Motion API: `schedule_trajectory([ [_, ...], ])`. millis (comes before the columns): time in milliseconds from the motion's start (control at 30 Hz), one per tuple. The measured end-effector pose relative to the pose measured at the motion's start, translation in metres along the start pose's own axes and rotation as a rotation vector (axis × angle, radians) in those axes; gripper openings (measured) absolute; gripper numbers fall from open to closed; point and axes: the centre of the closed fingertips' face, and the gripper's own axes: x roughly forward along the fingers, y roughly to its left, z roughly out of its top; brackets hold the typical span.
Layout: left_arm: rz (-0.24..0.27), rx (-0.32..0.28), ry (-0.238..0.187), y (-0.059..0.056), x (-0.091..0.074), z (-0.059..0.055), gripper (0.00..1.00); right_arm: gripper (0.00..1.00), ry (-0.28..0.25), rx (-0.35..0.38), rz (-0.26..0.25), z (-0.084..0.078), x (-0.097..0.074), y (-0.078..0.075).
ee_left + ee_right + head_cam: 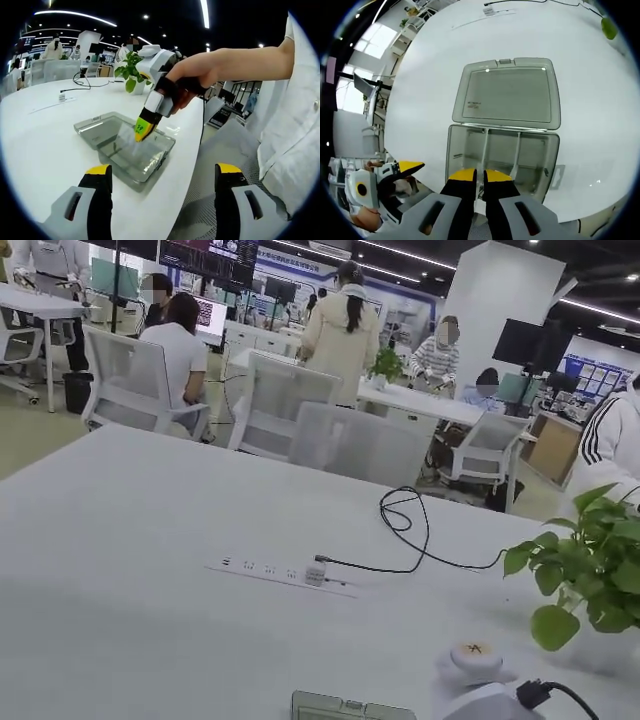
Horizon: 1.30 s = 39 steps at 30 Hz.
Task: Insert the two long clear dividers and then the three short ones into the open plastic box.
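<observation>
The clear plastic box (454,150) lies open on the white table, its lid (505,95) folded flat beyond the hinge. Two clear dividers (485,147) stand in it, running from the hinge side to the front wall. My right gripper (479,176) hangs over the front of the box, shut on a thin clear divider. The left gripper view shows the same right gripper (141,134), tips down in the box (150,162), with a clear sheet (125,140) beside them. My left gripper (162,172) is open and holds nothing, near the table's edge, short of the box.
A white power strip (280,572) with a black cable (405,530) lies mid-table. A potted plant (585,570) stands at the right. A corner of the box lid (350,707) shows at the bottom of the head view. Chairs and people are beyond the table's far edge.
</observation>
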Motion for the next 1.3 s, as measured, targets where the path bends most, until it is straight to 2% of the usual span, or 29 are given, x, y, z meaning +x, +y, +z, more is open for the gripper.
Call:
schedule_trajectory([
  [200,-0.001,0.001,0.002,0.0,0.0,-0.001,0.86,0.07,0.009,-0.044,-0.023,0.001,0.003,0.003],
  [233,-0.001,0.002,0.003,0.0,0.0,-0.001,0.86,0.07,0.013,-0.073,-0.038,0.001,0.003,0.003],
  [367,-0.002,0.002,0.001,-0.001,-0.001,-0.001,0.88,0.07,0.015,-0.115,-0.051,0.002,0.004,0.006],
  [600,0.001,0.002,0.008,0.001,-0.001,-0.004,0.88,0.08,0.015,-0.165,-0.053,0.004,0.007,0.013],
  [1000,0.004,0.003,0.018,0.001,-0.001,-0.007,0.89,0.09,-0.012,-0.192,-0.04,0.007,0.014,0.013],
  [1200,0.009,-0.002,0.015,0.001,-0.001,-0.007,0.87,0.07,-0.033,-0.177,-0.082,0.006,0.013,0.009],
  [1300,0.007,-0.005,0.014,0.001,-0.001,-0.008,0.87,0.07,-0.052,-0.202,-0.109,0.007,0.013,0.012],
])
